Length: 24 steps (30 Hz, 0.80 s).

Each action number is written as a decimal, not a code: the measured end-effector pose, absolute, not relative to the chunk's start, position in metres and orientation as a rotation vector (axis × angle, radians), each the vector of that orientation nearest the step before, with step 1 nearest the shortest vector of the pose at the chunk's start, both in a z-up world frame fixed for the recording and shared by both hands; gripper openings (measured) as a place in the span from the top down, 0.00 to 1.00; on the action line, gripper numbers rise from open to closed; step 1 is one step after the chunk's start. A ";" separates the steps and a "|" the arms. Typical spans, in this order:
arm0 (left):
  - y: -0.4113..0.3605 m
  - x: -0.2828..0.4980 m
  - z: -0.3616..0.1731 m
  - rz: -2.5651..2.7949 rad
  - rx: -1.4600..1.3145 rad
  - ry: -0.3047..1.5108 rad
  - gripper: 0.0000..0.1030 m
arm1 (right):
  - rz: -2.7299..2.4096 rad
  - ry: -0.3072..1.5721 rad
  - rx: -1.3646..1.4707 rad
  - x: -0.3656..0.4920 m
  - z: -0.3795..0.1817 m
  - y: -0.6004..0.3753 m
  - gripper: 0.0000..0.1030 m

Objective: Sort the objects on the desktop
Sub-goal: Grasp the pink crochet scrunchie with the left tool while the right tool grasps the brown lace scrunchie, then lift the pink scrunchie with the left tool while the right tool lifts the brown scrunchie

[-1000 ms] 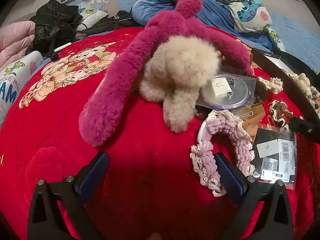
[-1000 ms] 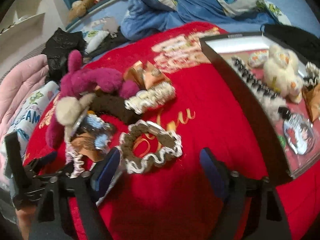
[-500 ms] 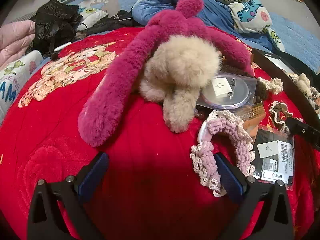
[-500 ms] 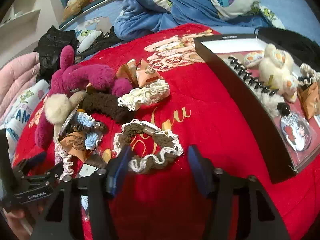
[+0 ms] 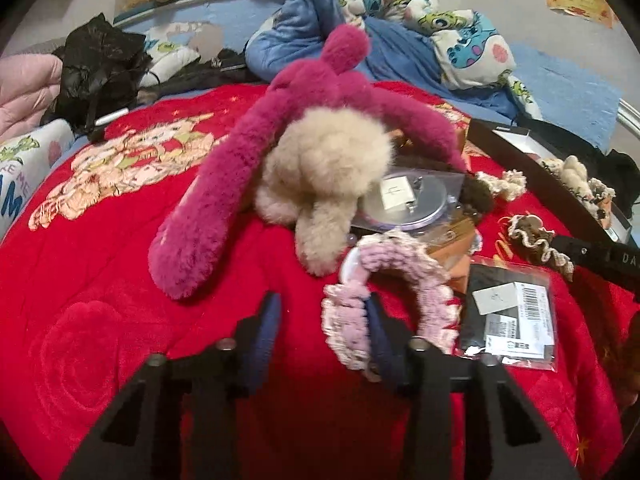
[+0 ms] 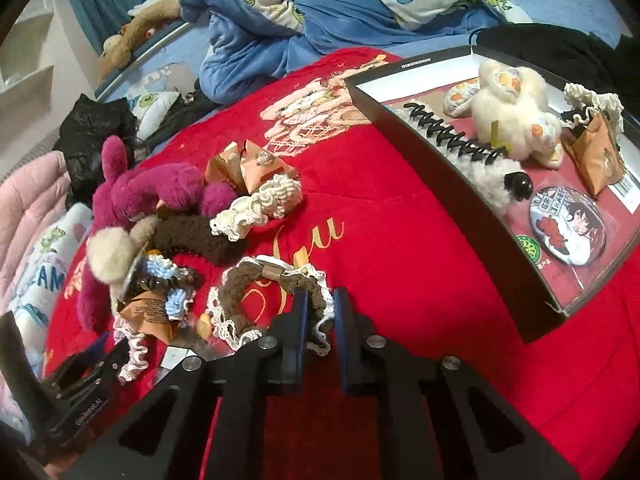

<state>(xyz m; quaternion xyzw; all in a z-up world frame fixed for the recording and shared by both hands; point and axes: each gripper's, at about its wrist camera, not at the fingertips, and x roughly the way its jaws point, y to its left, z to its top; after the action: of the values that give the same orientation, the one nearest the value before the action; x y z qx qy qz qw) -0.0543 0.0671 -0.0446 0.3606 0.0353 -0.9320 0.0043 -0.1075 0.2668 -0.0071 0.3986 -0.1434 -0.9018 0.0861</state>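
Small accessories lie scattered on a red blanket [image 5: 100, 320]. My left gripper [image 5: 320, 332] hovers low over the near end of a pink lace-edged scrunchie [image 5: 404, 276]. Its jaws are closing; the right finger sits inside the loop, the scrunchie's left band lies between the fingers, and the left pad stands apart from it. My right gripper [image 6: 321, 320] is closing on the near band of a brown scrunchie with white lace [image 6: 248, 280], and both pads press it. A black open box [image 6: 440, 152] at the right holds sorted pieces.
A magenta plush headband [image 5: 208, 200] and a beige pompom [image 5: 328, 168] lie behind the pink scrunchie, with a bagged round badge [image 5: 404, 200] and a black barcoded packet [image 5: 508, 320] to its right. A cream scrunchie [image 6: 260, 204], orange packets [image 6: 256, 164] and blue bedding lie farther back.
The left jaws have narrowed sharply and shifted so the right finger is inside the pink scrunchie's loop. The right jaws have closed from wide apart onto the brown scrunchie's band.
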 end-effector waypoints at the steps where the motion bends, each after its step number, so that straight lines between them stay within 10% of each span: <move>1: 0.066 -0.053 -0.045 -2.916 1.121 0.111 0.76 | -2.687 -0.430 1.179 -0.106 -0.006 0.267 0.88; 24: 0.011 -0.049 -0.044 -2.944 1.005 0.270 0.85 | -2.599 -0.527 0.963 -0.075 0.026 0.284 0.92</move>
<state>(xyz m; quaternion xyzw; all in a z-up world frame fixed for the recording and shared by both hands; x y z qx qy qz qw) -0.0488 0.0108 -0.0440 0.3218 0.0865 -0.9428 0.0097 -0.0750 0.2838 0.0258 0.3371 -0.1844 -0.9094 0.1594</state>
